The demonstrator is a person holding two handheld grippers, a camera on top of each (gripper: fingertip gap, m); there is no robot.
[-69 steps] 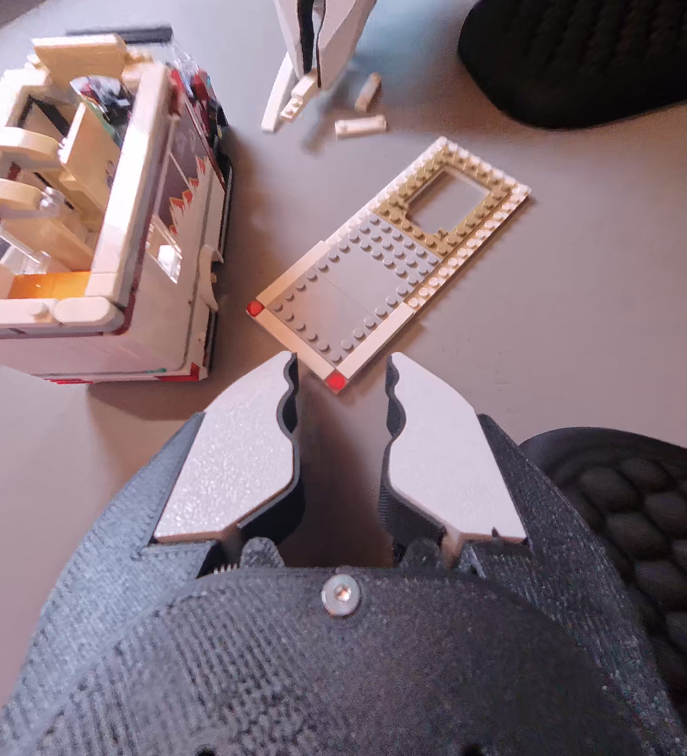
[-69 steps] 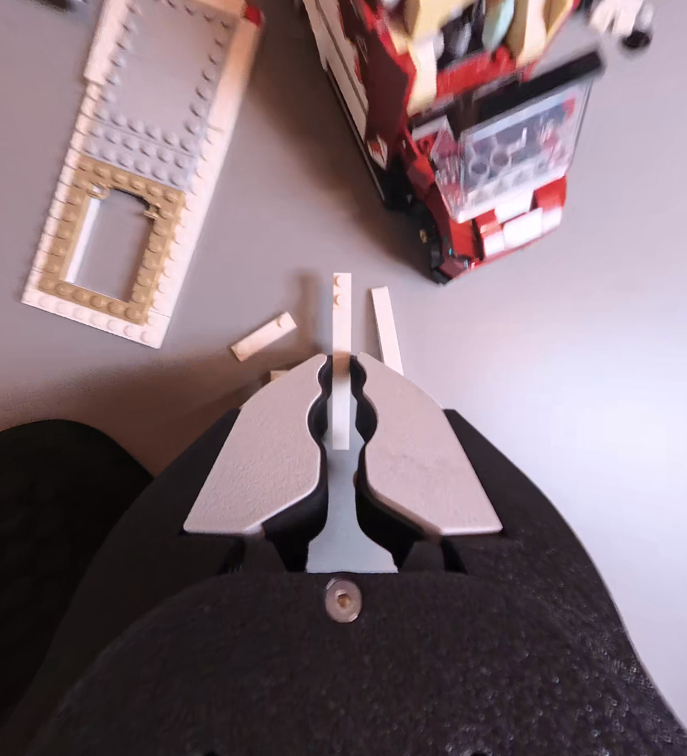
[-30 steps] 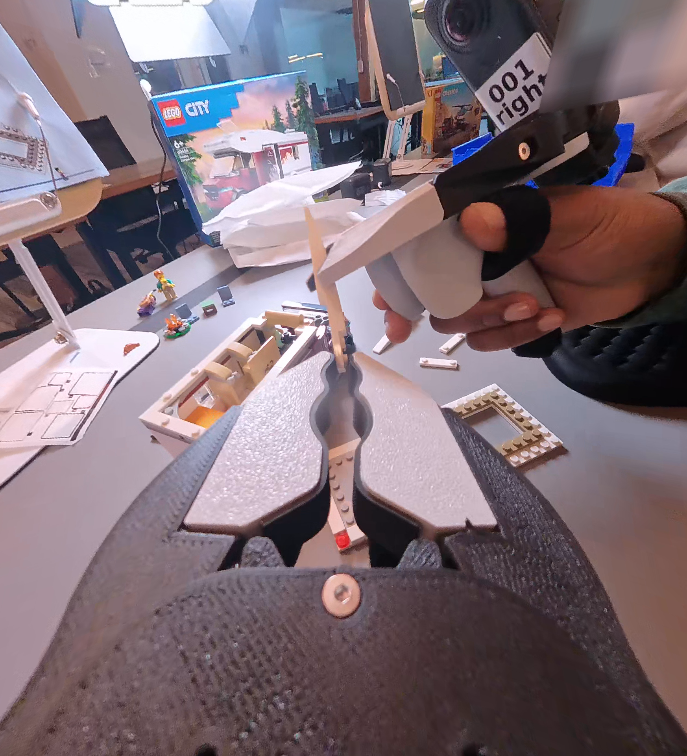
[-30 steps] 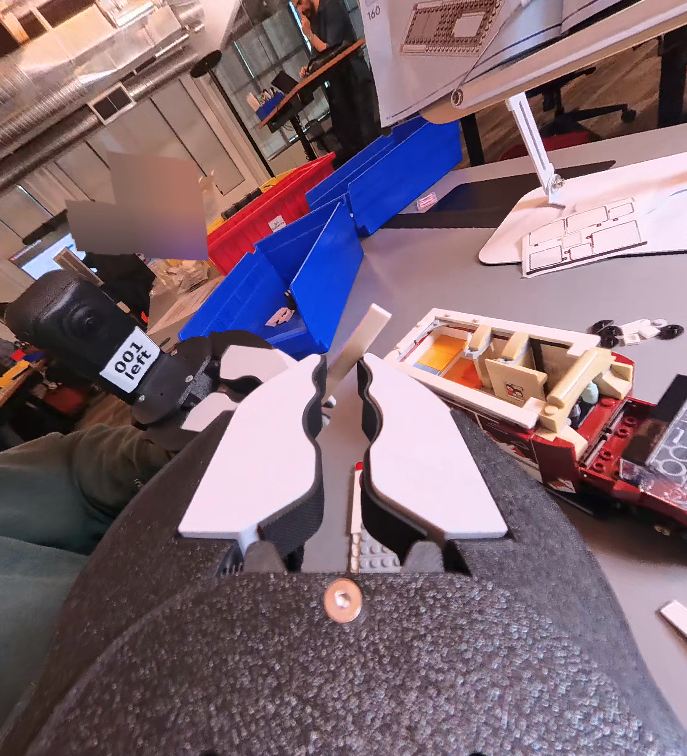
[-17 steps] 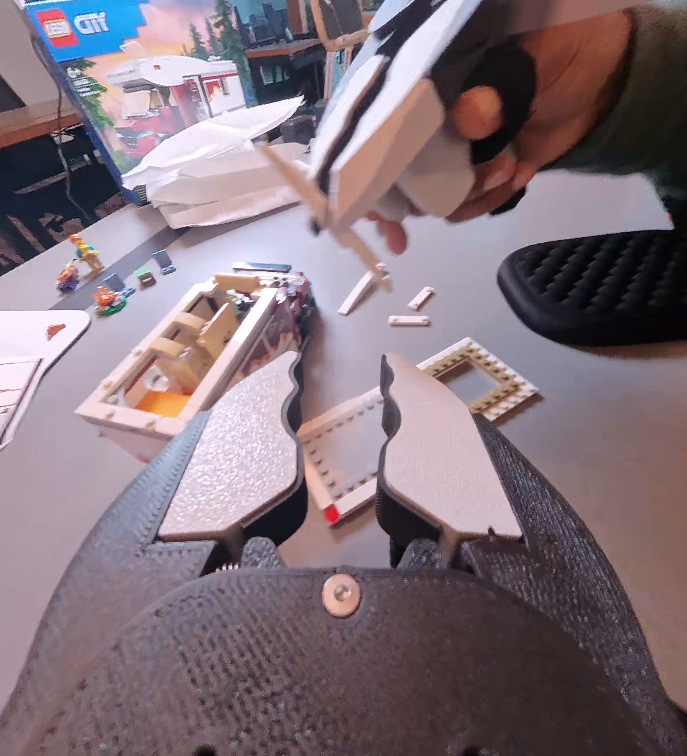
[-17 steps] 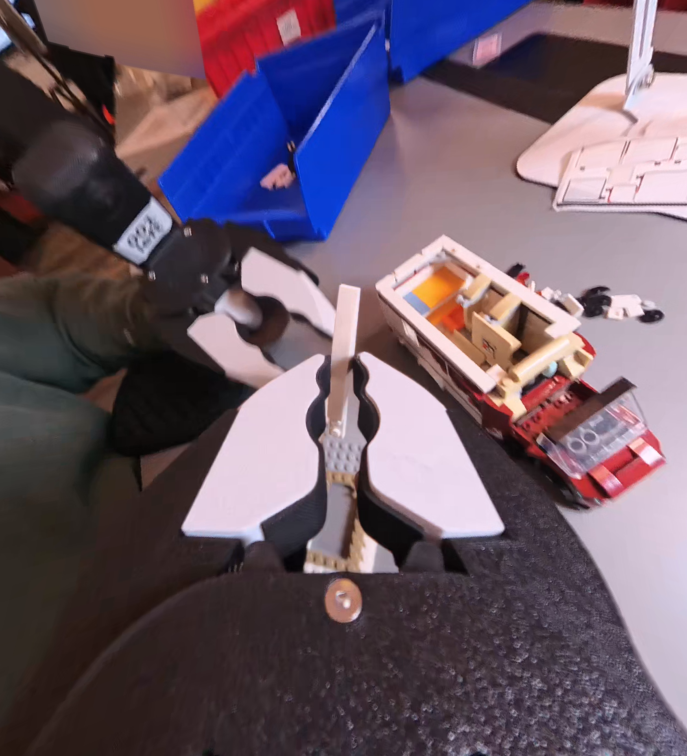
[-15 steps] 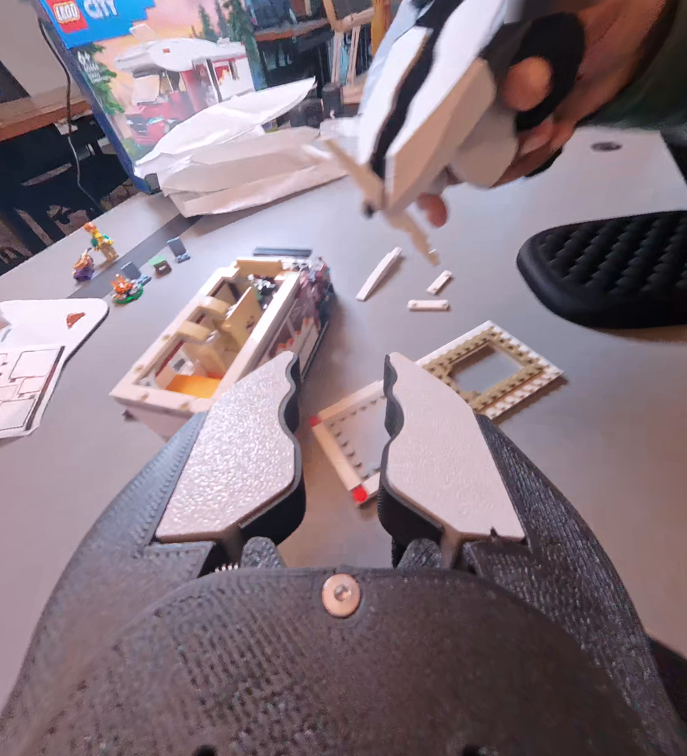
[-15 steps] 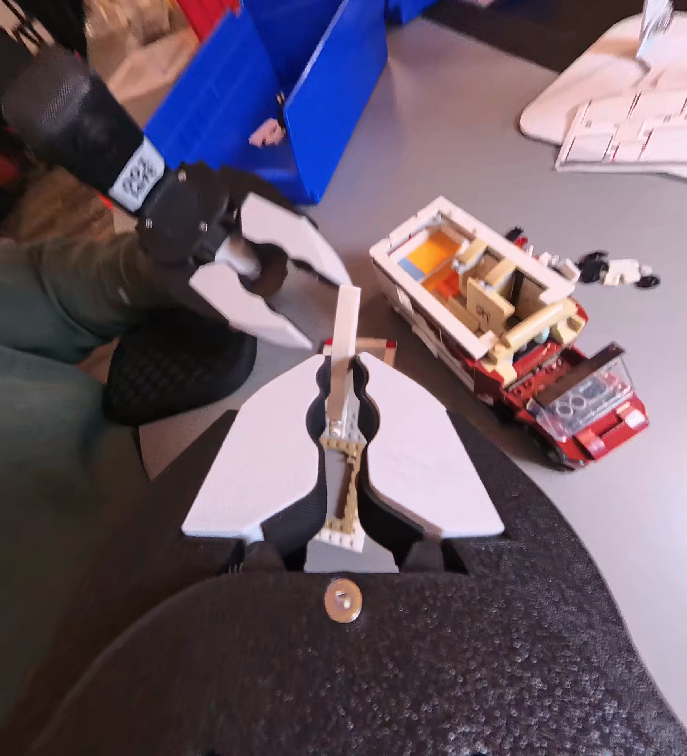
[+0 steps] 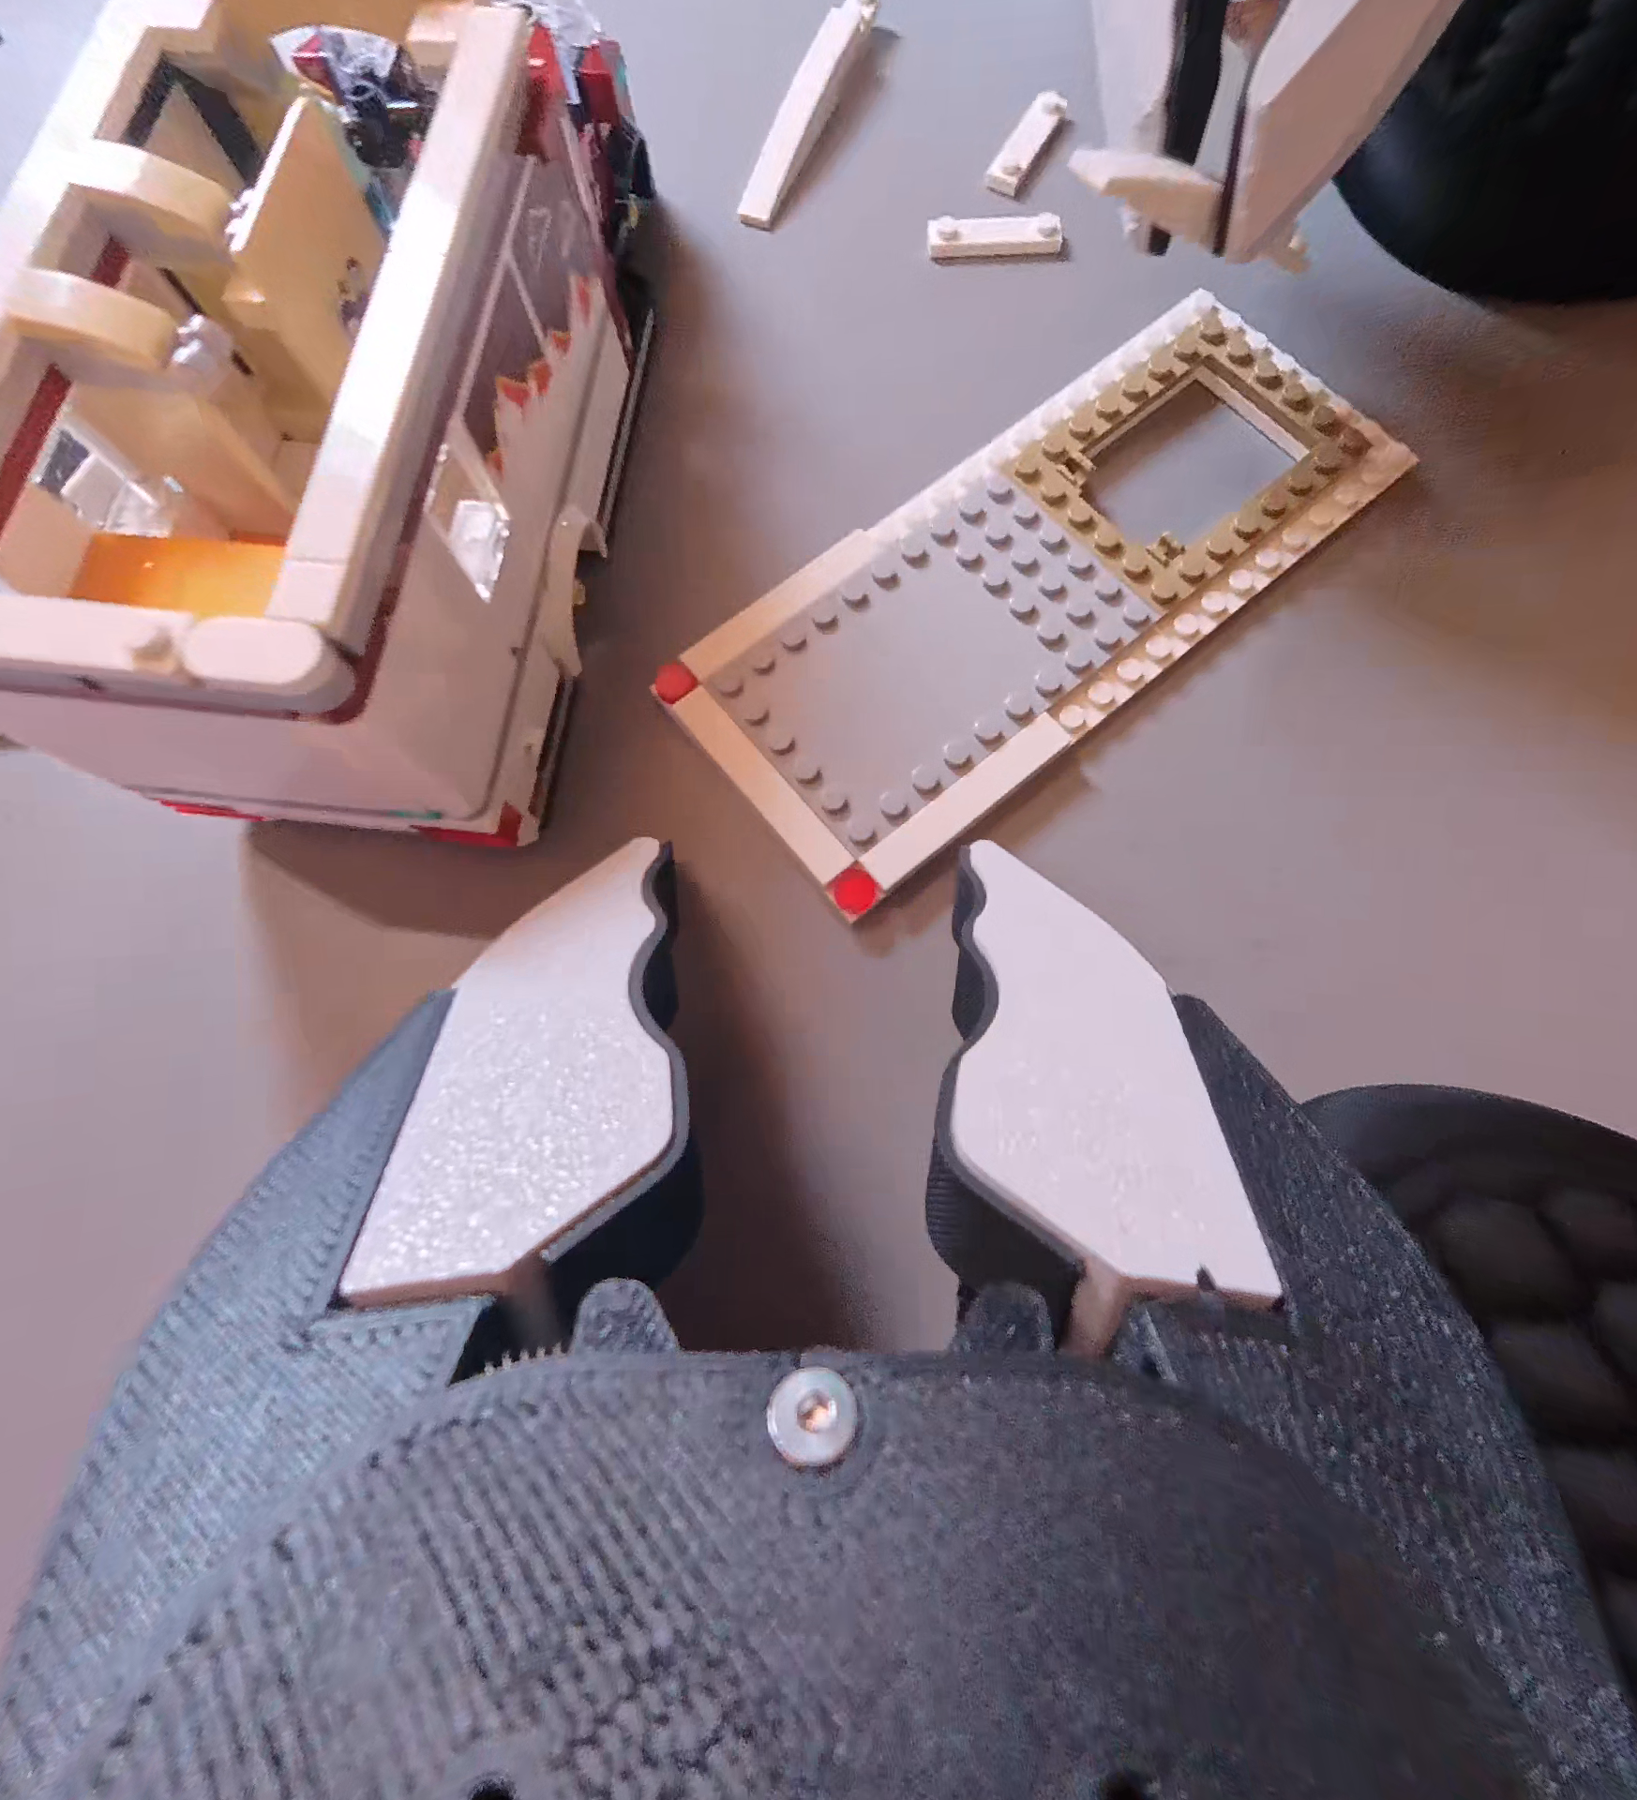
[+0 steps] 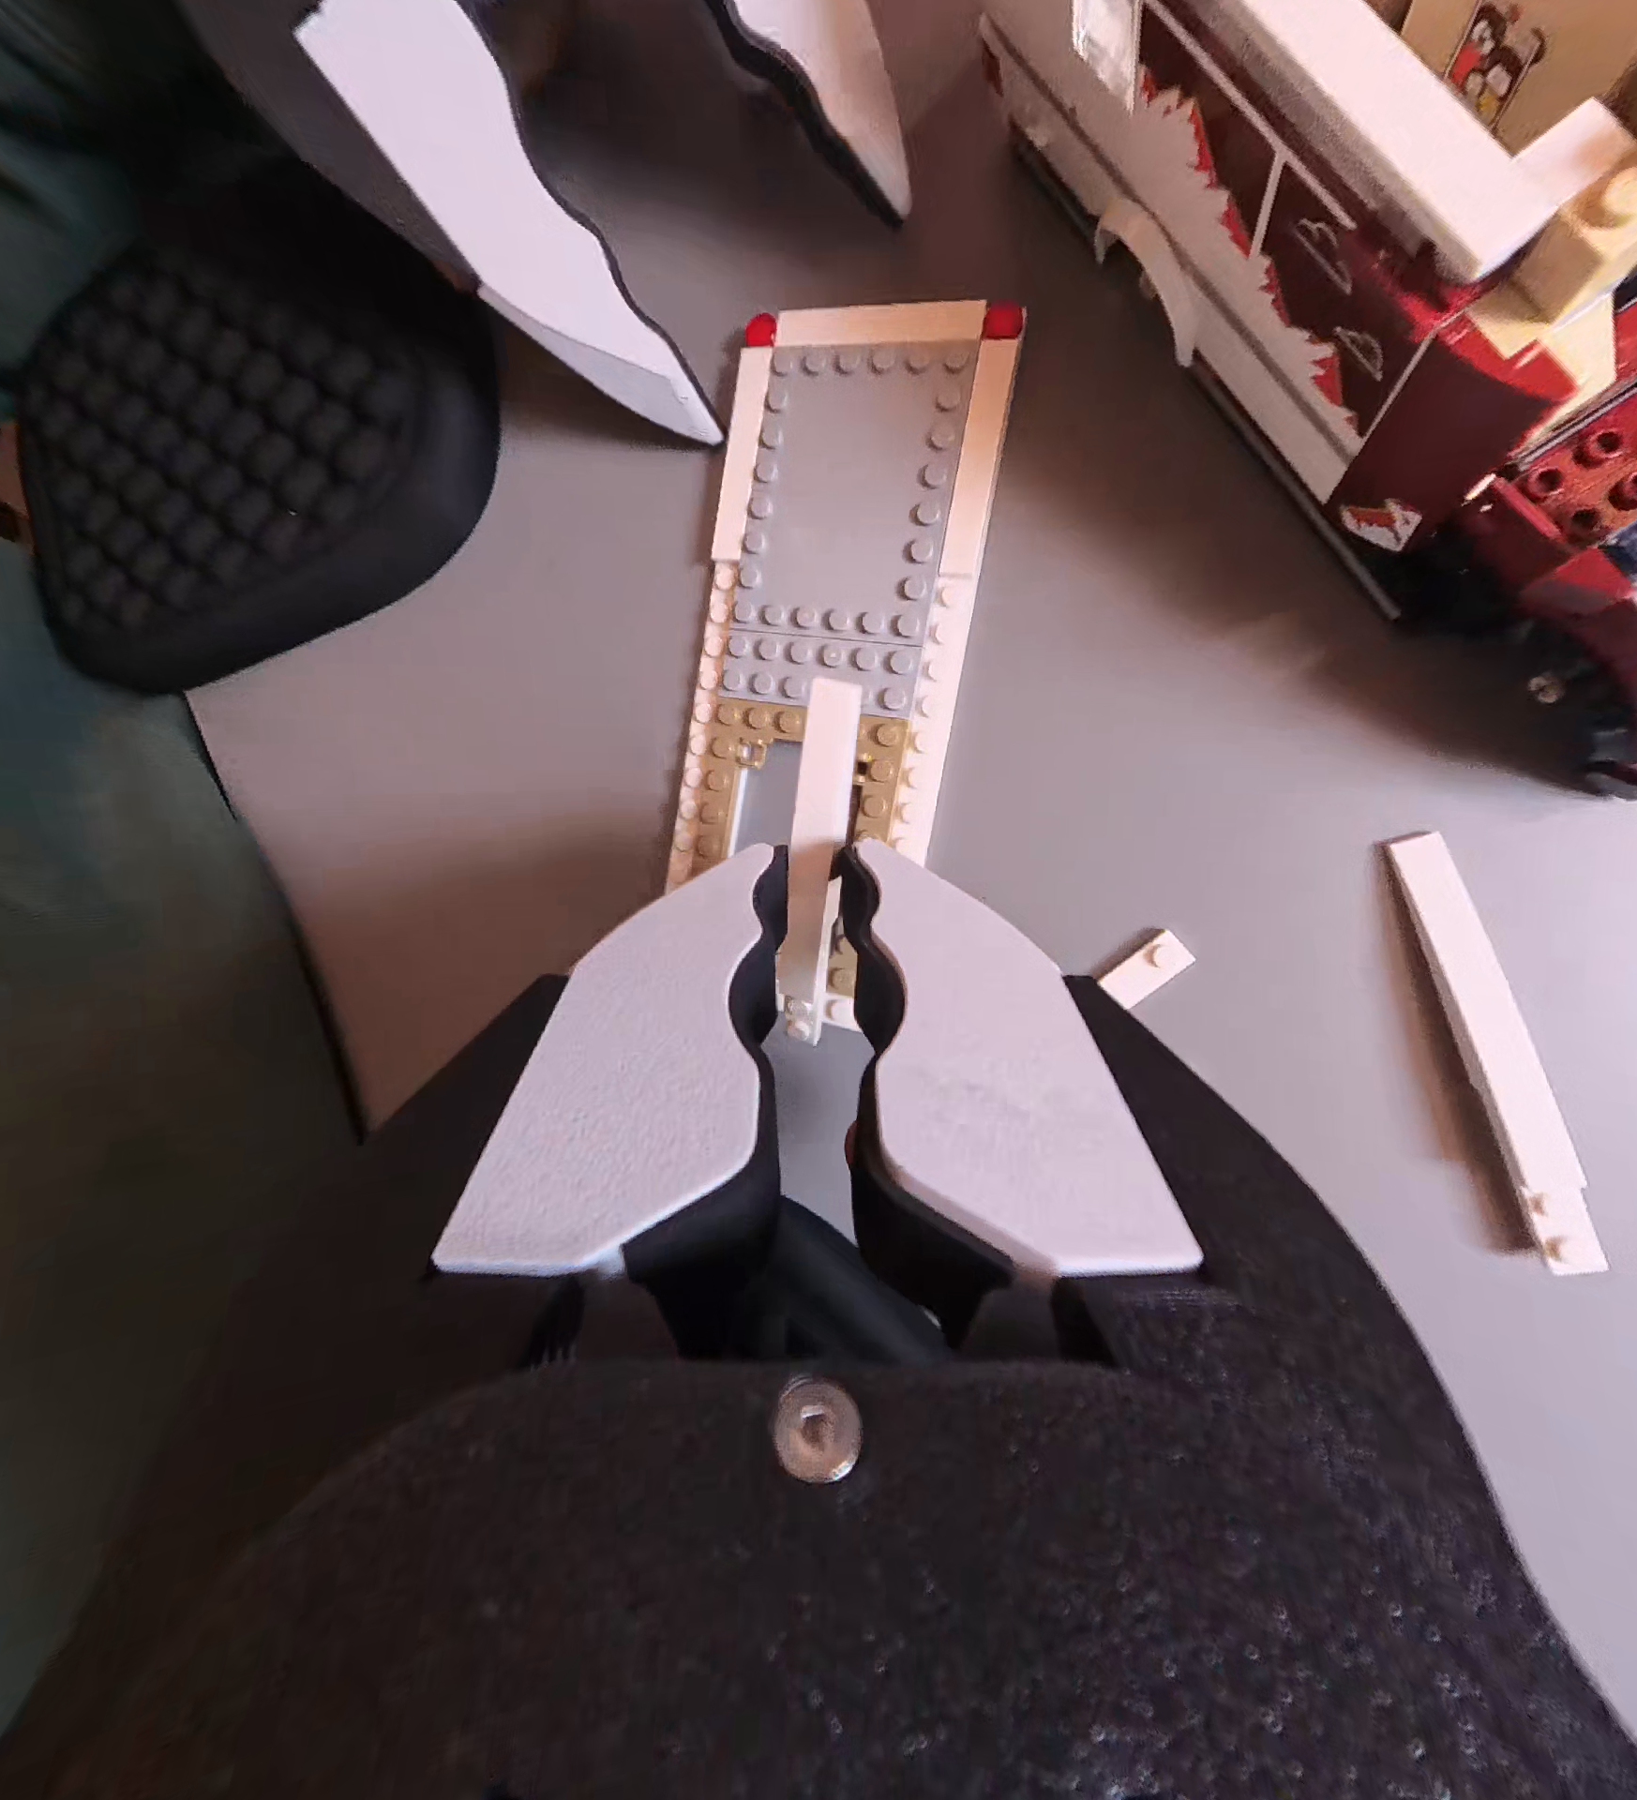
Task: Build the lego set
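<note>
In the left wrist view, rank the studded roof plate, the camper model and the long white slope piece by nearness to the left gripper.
From the left gripper:
1. Studded roof plate, red corner just ahead of the open fingertips.
2. Camper model, ahead left.
3. Long white slope piece, far ahead.

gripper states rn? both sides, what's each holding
Left gripper: open, nothing between its fingers, above the table beside the studded plate.
Right gripper: closed on a long white strip.

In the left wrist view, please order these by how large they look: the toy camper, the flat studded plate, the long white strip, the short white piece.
1. Toy camper
2. Flat studded plate
3. Long white strip
4. Short white piece

The camper lies partly outside the frame.
</note>
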